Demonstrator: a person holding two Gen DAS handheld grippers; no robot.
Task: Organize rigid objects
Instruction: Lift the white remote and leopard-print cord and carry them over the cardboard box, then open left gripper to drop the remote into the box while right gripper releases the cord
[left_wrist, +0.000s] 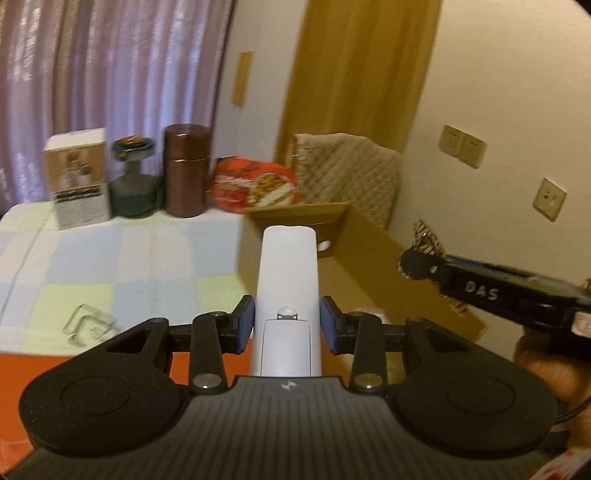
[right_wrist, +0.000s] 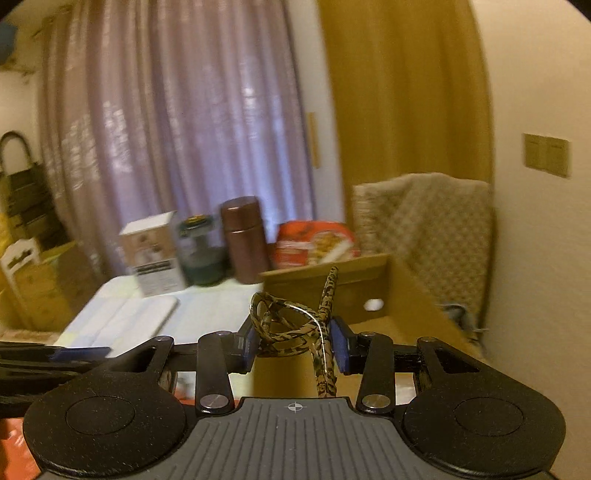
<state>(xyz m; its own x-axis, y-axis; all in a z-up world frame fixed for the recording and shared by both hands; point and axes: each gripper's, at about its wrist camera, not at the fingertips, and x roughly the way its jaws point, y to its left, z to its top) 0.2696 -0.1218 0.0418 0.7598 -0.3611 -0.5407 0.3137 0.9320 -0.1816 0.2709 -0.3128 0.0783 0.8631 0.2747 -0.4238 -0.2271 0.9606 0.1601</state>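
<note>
Left wrist view: the left gripper (left_wrist: 287, 321) has its jaws clenched on a white remote (left_wrist: 288, 291) at frame centre, above a pastel checked counter (left_wrist: 122, 254). A cardboard box (left_wrist: 354, 254) stands right of centre; a purple curtain (left_wrist: 110, 66) fills the upper left.

Right wrist view: the right gripper (right_wrist: 293, 341) grips patterned glasses (right_wrist: 295, 325) at centre, before the same box (right_wrist: 373, 291), a beige wall (right_wrist: 535, 240) on the right.

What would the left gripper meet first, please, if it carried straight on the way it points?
Probably the open cardboard box: the remote held in the left gripper points at its near flap, though depth is unclear.
</note>
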